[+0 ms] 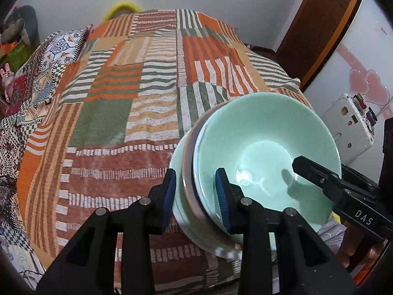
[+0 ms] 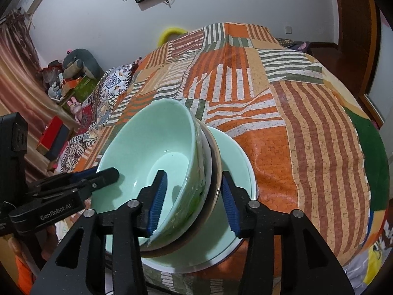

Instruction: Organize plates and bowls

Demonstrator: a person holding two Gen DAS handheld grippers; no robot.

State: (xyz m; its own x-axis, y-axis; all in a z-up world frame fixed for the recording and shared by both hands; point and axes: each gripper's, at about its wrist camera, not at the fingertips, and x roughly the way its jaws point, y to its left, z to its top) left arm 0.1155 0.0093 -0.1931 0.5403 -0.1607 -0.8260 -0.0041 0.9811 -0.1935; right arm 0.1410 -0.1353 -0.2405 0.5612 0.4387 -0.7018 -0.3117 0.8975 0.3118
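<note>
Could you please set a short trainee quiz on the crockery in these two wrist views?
1. Which piece lies topmost in the stack? A) mint-green bowl B) brown-rimmed dish C) glass cup
2. True or false: the stack rests on bare wood.
3. How many pieces make up the stack?

Key:
1. A.
2. False: it rests on a patchwork cloth.
3. Three: a mint-green plate at the bottom, the brown-rimmed dish in the middle, and the bowl on top.
</note>
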